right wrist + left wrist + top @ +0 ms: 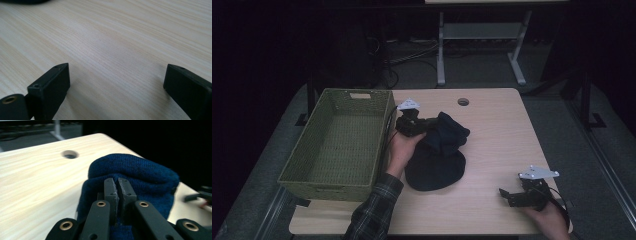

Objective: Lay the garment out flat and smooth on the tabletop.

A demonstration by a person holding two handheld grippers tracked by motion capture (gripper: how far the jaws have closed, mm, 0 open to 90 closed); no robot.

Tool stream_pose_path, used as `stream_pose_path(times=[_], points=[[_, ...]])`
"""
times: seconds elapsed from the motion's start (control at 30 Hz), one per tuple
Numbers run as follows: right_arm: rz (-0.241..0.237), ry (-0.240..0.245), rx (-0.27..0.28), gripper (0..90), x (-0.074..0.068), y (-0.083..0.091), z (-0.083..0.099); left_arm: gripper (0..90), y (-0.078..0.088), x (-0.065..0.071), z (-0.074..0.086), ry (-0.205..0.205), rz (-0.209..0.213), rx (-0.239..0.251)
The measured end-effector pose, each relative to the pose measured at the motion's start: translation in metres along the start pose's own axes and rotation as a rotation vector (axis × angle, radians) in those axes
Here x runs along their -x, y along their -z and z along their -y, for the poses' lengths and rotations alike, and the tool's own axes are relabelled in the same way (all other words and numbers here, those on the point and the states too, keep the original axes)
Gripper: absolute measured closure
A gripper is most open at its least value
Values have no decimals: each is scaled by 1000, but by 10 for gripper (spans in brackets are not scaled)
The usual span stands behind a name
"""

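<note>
A dark blue knitted cloth (439, 152) is seen lying in a soft heap near the middle of the table (497, 145), its lower part spread into a rounded flat lobe and its upper part bunched into folds. The knit is shown close up in the left gripper view as a fine, fuzzy ribbed weave (140, 170). The left gripper (422, 125) is held at the upper left edge of the cloth; its black, matt, blocky jaws are pressed almost together, and whether a fold is pinched between the ridged pads cannot be told, though the cloth bulges right behind and around them (117, 192).

The table is of pale wood-grain laminate with rounded corners and a round cable hole (463, 102). A rectangular green woven basket (337, 145), with sloping walls and a coarse plaited texture, stands just left of the cloth.

The right gripper (507, 195) is held low at the near right of the table, well apart from the cloth, its square-edged jaws spread wide over bare wood (117, 82).
</note>
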State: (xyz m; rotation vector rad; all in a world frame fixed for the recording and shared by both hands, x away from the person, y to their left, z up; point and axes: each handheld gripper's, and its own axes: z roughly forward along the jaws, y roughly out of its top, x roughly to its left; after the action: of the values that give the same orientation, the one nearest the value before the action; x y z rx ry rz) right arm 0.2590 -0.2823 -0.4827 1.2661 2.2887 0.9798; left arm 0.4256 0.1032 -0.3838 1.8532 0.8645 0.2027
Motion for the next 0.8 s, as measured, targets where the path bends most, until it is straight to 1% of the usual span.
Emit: stream_pose_path(times=[0.07,0.13,0.2,0.23,0.3,0.33,0.37,0.43,0.47,0.57,0.63,0.73,0.8], points=[[0,0,0,65,0,0,0,856,0,-5,1,5,-39,2],[0,0,0,65,0,0,0,834,0,-7,2,14,-54,1],[0,0,0,65,0,0,0,733,2,-5,0,9,-89,7],[-1,2,0,66,0,0,0,639,4,-4,-1,10,-94,12],[-1,3,0,67,0,0,0,560,9,0,-3,2,-98,17],[-1,5,1,69,0,0,0,507,12,4,-4,-9,-99,16],[-2,5,-3,73,0,0,0,473,14,6,-4,-17,-96,12],[-8,8,-16,112,-1,1,-2,434,19,14,-4,-32,-87,8],[-15,14,-18,136,-2,1,-4,416,22,17,-4,-40,-82,-2],[-23,23,-11,140,-7,3,-9,390,29,28,-1,-55,-60,-2],[-45,24,4,146,-12,4,-15,384,35,35,2,-66,-48,-5],[-75,27,18,183,-19,2,-23,379,40,42,7,-76,-30,-12],[-90,33,25,221,-23,-1,-31,378,43,46,10,-78,-20,-15]])
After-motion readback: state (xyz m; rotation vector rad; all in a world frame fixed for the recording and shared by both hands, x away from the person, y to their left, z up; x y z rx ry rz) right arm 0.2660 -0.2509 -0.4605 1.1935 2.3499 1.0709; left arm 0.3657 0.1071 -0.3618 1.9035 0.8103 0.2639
